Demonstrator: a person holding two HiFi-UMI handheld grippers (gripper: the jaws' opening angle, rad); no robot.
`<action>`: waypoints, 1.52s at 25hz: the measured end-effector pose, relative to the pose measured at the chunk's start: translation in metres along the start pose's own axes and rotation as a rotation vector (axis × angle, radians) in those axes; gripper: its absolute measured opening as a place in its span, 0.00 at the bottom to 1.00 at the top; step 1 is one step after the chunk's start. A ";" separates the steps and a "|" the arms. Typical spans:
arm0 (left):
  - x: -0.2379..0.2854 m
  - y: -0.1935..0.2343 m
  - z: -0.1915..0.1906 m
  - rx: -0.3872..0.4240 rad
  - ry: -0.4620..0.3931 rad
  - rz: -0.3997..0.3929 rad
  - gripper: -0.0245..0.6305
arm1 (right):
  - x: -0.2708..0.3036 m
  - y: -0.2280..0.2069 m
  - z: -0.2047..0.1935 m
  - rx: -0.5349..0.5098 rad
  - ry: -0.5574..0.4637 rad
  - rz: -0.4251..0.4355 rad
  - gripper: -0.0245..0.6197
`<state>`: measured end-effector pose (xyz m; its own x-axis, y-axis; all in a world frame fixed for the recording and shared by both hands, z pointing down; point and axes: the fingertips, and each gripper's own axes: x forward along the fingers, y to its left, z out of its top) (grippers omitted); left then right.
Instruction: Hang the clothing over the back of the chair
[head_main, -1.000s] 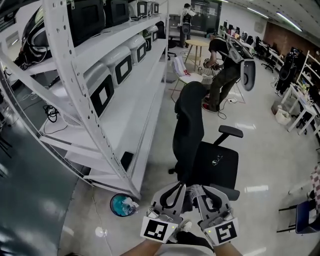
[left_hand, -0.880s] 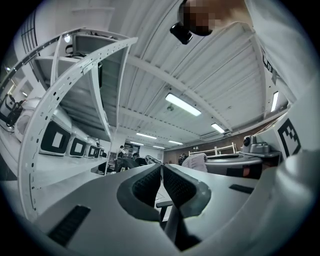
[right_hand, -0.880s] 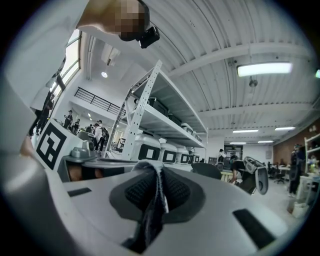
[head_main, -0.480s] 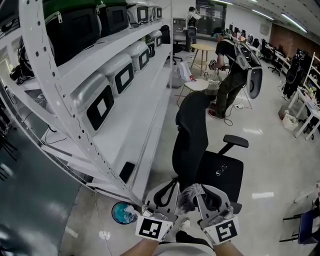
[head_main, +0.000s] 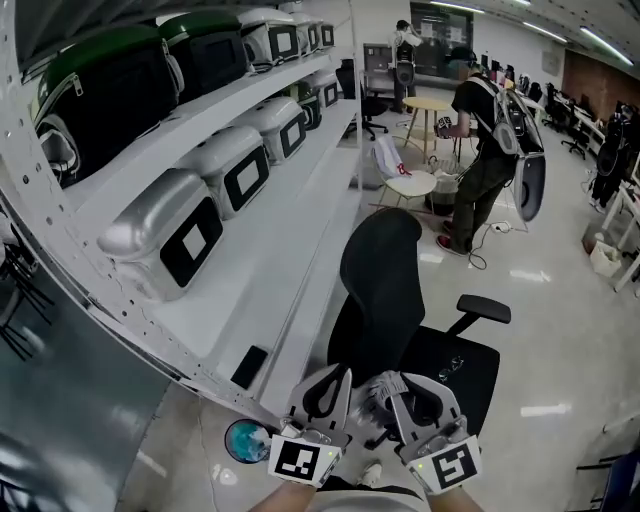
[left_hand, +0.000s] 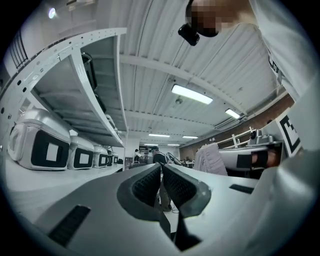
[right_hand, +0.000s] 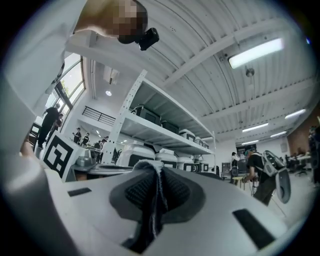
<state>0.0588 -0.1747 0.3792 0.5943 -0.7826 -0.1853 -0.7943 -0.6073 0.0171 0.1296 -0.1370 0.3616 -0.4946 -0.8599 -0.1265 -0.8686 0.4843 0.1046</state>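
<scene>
shelving (head_main: 262, 292) flanks chair (head_main: 385, 285); right gripper (right_hand: 151, 169) jaws pinch clothing (right_hand: 152, 210), left gripper (left_hand: 161, 172) jaws closed, empty.

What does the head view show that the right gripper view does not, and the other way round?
Only the head view: the seat of the black office chair and the round blue bin on the floor. Only the right gripper view: the long ceiling lamp, and the right claw shut, its black ribbed pads pinching a fold of grey cloth. Both: the white metal shelf rack with grey cases.
</scene>
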 end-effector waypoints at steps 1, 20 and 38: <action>0.003 -0.003 -0.006 0.002 0.014 0.005 0.07 | -0.001 -0.005 -0.002 0.009 -0.006 0.004 0.10; 0.075 0.018 -0.005 0.030 0.040 -0.061 0.07 | 0.099 -0.110 0.031 -0.093 -0.137 -0.139 0.10; 0.111 0.107 -0.004 -0.024 -0.006 -0.073 0.07 | 0.262 -0.128 0.080 -0.112 -0.190 -0.133 0.10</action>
<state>0.0400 -0.3272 0.3639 0.6499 -0.7351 -0.1929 -0.7454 -0.6661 0.0269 0.1090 -0.4109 0.2367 -0.3823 -0.8636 -0.3287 -0.9229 0.3391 0.1823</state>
